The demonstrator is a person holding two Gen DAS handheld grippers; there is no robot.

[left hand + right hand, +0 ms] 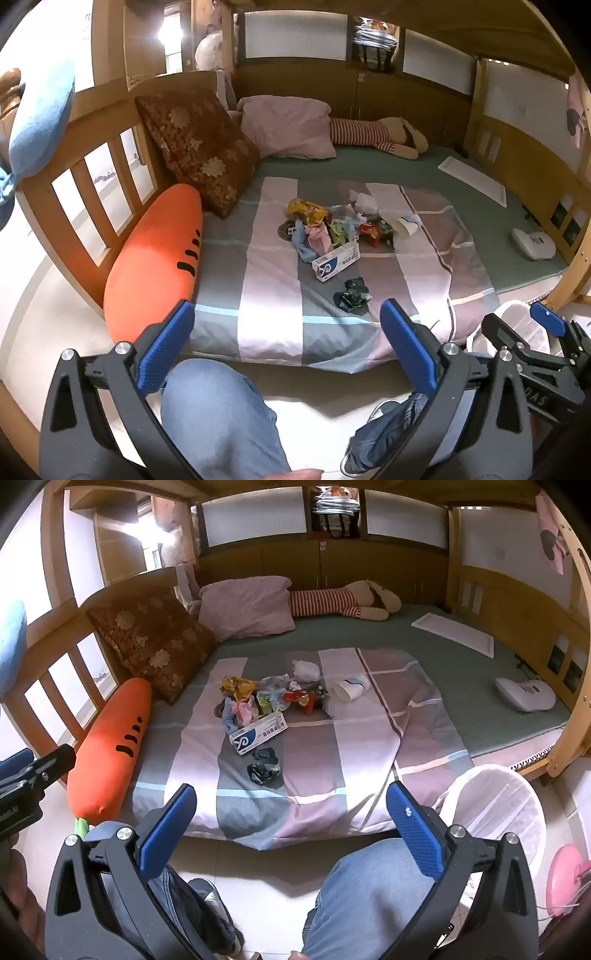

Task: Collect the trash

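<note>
- I judge nothing collected yet: the trash pile (266,705) lies on the bed (480,709), well ahead of me.
- My left tongs (286,343) and right tongs (291,823) gape wide, holding nothing.
- The white bin (495,812) waits beside the bed.

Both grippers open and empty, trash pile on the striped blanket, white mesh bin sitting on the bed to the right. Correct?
Not quite: the white mesh bin stands on the floor beside the bed, not on it, as the right wrist view shows. The rest holds: the left gripper and right gripper have open, empty jaws, and the trash pile lies on the striped blanket.
</note>
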